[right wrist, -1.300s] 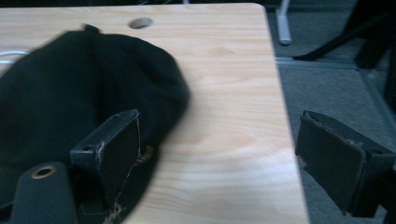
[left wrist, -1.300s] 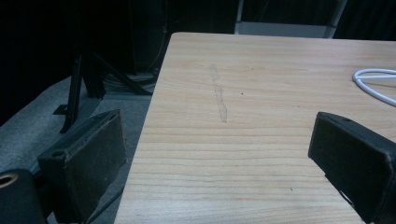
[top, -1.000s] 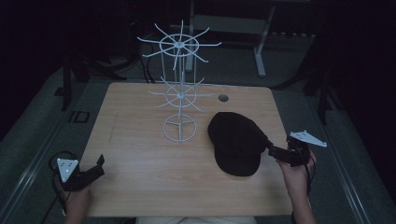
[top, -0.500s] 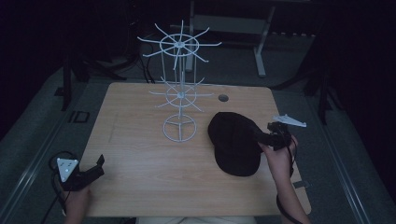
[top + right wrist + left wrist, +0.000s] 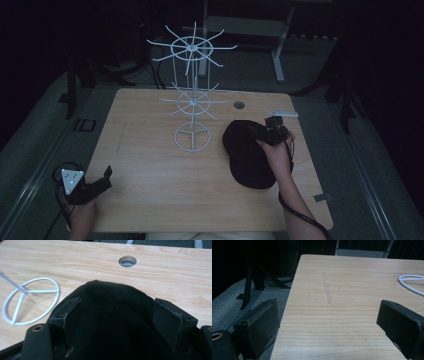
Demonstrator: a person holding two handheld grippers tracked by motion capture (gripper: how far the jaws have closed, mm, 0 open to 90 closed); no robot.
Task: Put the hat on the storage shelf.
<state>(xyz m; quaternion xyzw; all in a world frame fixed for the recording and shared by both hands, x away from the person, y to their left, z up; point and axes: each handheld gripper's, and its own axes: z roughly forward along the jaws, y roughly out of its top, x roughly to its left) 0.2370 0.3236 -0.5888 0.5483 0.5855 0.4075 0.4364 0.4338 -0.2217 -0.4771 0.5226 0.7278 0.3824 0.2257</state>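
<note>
Black cap (image 5: 248, 154) not yet hung on the white wire rack (image 5: 191, 100).
Right hand-held gripper (image 5: 117, 322) is spread over the cap, unclamped; left hand-held gripper (image 5: 328, 327) is held apart above the tabletop (image 5: 150, 165).

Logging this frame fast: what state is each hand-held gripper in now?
Left hand-held gripper: open, holding nothing, above the table.
Right hand-held gripper: open, jaws straddling the black cap, not closed on it.

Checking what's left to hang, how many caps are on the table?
1: a black cap on the table's right side, beside the wire rack's base, with the right hand-held gripper over it. None hang on the rack.
</note>
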